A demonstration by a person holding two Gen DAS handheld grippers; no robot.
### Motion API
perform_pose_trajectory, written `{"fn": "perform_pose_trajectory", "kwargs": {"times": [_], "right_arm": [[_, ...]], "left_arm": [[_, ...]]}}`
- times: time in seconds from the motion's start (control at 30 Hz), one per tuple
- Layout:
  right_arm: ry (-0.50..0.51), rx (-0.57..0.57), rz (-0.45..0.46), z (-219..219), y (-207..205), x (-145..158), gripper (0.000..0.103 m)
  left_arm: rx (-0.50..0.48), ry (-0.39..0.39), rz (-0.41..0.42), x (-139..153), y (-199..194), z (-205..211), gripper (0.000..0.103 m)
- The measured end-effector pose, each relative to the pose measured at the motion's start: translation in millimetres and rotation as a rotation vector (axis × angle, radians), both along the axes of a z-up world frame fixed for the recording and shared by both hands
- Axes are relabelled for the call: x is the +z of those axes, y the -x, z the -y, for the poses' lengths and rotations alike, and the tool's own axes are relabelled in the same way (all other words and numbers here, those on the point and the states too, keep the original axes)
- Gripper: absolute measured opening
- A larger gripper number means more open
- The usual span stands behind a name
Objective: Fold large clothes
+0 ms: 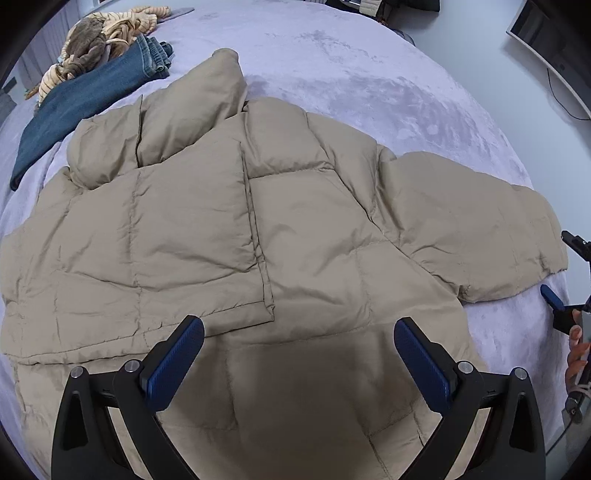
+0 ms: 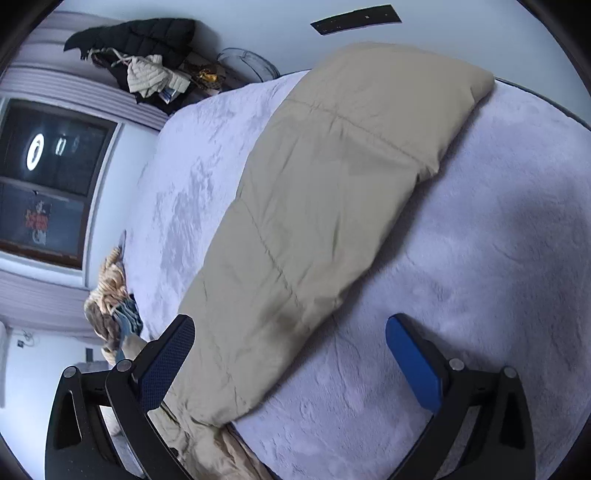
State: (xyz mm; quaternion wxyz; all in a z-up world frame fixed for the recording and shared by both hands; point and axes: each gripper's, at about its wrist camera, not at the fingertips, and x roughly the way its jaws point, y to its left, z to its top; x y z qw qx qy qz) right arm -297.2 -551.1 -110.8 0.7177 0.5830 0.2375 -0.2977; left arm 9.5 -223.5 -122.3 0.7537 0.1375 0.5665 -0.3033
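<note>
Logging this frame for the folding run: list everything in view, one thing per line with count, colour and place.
puffer jacket: one, beige, spread flat across the bed, one sleeve stretched out sideways
bed cover: one, lilac, under everything
jeans: one pair, blue, far corner of the bed
striped garment: one bundle, tan and cream, beside the jeans
clothes pile: one heap, black and cream, past the bed by the wall
window: one, dark, in the wall
left gripper: one, black with blue pads, open above the jacket hem
right gripper: one, open over the sleeve end
</note>
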Motion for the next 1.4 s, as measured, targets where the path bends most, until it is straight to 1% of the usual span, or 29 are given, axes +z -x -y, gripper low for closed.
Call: {"fn": "perform_pose_trajectory", "kwargs": {"times": [0.1,0.23,0.4,0.43,0.47,0.5,0.53,0.57,0.6,0.67,0.77,0.83,0.97,1.03,1.1,1.17,1.23,1.33,1.4], "right_arm": [[-0.037,-0.023,0.052,18,-4,-3,0.103],[-0.101,-0.079,0.147,39,-9,-9,0.103],[-0.184,-0.143,0.243,53,-16,-16,0.102],[-0.207,-0.159,0.261,54,-17,-18,0.095],[-0.230,-0.166,0.275,54,-18,-20,0.071],[-0.261,-0.165,0.286,54,-23,-24,0.053],[-0.292,-0.155,0.293,55,-29,-27,0.016],[-0.297,-0.145,0.300,56,-32,-28,0.005],[-0.277,-0.137,0.292,54,-37,-23,0.005],[-0.197,-0.099,0.257,51,-49,-5,0.005],[-0.093,-0.008,0.233,41,-76,29,0.005],[-0.002,0.080,0.210,26,-102,55,0.005],[0.182,0.278,0.152,-21,-164,103,0.005],[0.284,0.389,0.121,-58,-201,122,0.005],[0.385,0.501,0.087,-100,-236,135,0.005],[0.477,0.615,0.051,-146,-268,140,0.005],[0.545,0.724,0.012,-194,-293,135,0.005],[0.611,0.874,-0.058,-260,-326,112,0.005],[0.623,0.939,-0.113,-292,-333,83,0.005]], "left_arm": [[-0.003,0.011,0.001,2,0,4,0.103],[0.005,0.009,0.016,6,-3,7,0.103],[0.031,0.023,0.041,15,-13,2,0.103],[0.037,0.024,0.044,17,-15,0,0.103],[0.042,0.029,0.046,18,-18,-3,0.103],[0.048,0.032,0.049,19,-20,-6,0.103],[0.056,0.031,0.054,19,-23,-9,0.103],[0.064,0.030,0.057,20,-25,-13,0.103],[0.074,0.030,0.059,21,-29,-18,0.103],[0.097,0.033,0.067,23,-36,-28,0.103],[0.120,0.038,0.081,24,-44,-44,0.103],[0.131,0.043,0.087,24,-49,-55,0.103],[0.168,0.055,0.083,23,-64,-87,0.103],[0.195,0.062,0.078,22,-69,-103,0.103],[0.224,0.062,0.085,21,-78,-123,0.103],[0.250,0.054,0.093,20,-85,-141,0.103],[0.275,0.052,0.095,18,-92,-161,0.103],[0.304,0.043,0.093,12,-102,-187,0.103],[0.319,0.035,0.082,5,-108,-202,0.103]]}}
